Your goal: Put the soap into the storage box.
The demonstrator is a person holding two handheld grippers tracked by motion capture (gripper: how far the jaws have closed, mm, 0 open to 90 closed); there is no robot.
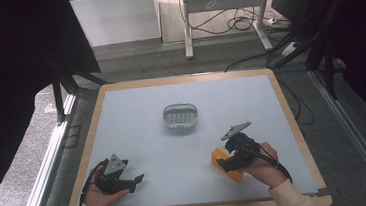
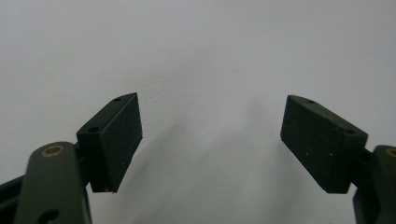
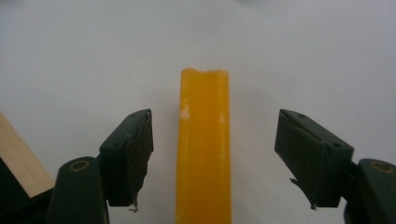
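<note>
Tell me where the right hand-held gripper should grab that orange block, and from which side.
Grip the orange block across its two long sides, near the middle, coming in along its length as now. It lies flat on the table, long and narrow, already centred between the open jaws of the right hand-held gripper, with a gap on each side. Closing straight in should probably hold it.

The tray (image 1: 180, 117) sits on the bench (image 1: 136, 107) near its centre, slightly toward the far edge; the block (image 1: 224, 162) lies toward the near right corner, between the spread jaws of the right tongs (image 1: 226, 165), touching neither; the left tongs (image 1: 133, 182) rest near the near left corner, jaws apart, well apart from the block.
</note>
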